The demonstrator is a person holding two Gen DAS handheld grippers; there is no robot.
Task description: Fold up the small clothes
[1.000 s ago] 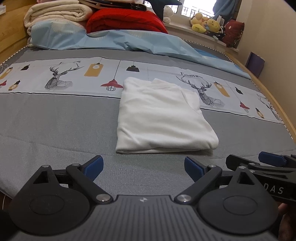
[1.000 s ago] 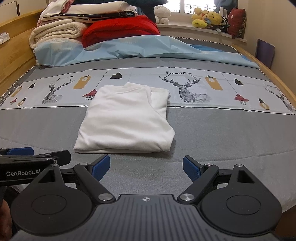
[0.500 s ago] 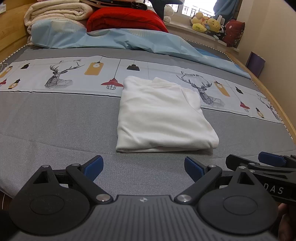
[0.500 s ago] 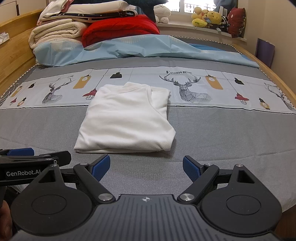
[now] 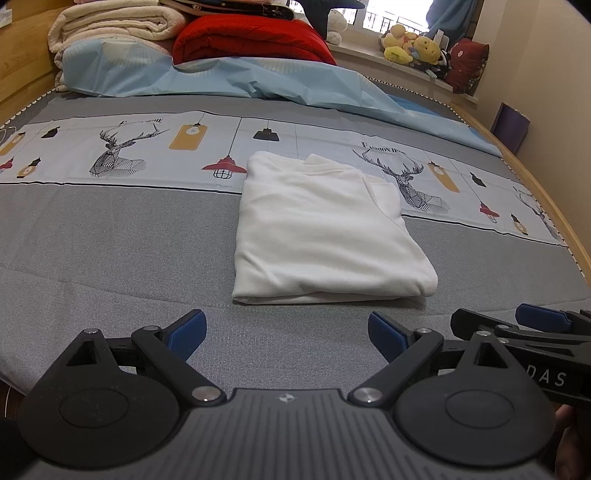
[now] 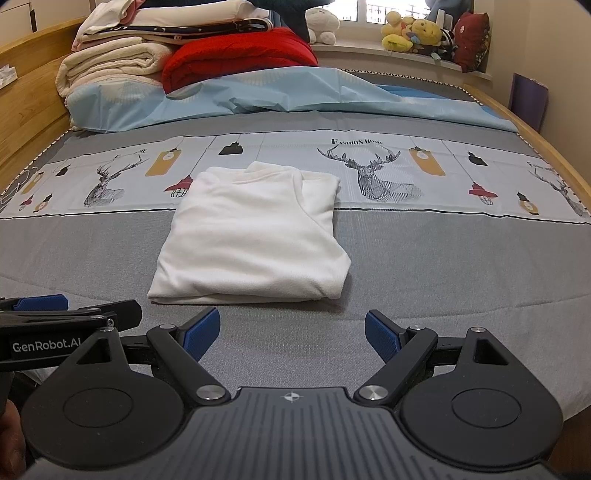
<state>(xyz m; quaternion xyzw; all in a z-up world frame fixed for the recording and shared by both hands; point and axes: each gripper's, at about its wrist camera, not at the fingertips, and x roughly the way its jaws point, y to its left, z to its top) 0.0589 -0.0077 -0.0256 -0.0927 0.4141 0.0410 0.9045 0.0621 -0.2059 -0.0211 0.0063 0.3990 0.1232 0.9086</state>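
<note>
White shirt lying folded on bed, just ahead of left claw and right claw, both hanging apart, gripping nothing; folding looking finished.

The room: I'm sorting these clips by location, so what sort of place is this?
Most likely a bedroom: a bed with a printed cover, folded blankets stacked at its head, and soft toys on the windowsill.

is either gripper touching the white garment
No: the left gripper and right gripper both sit open short of the white garment.
</note>
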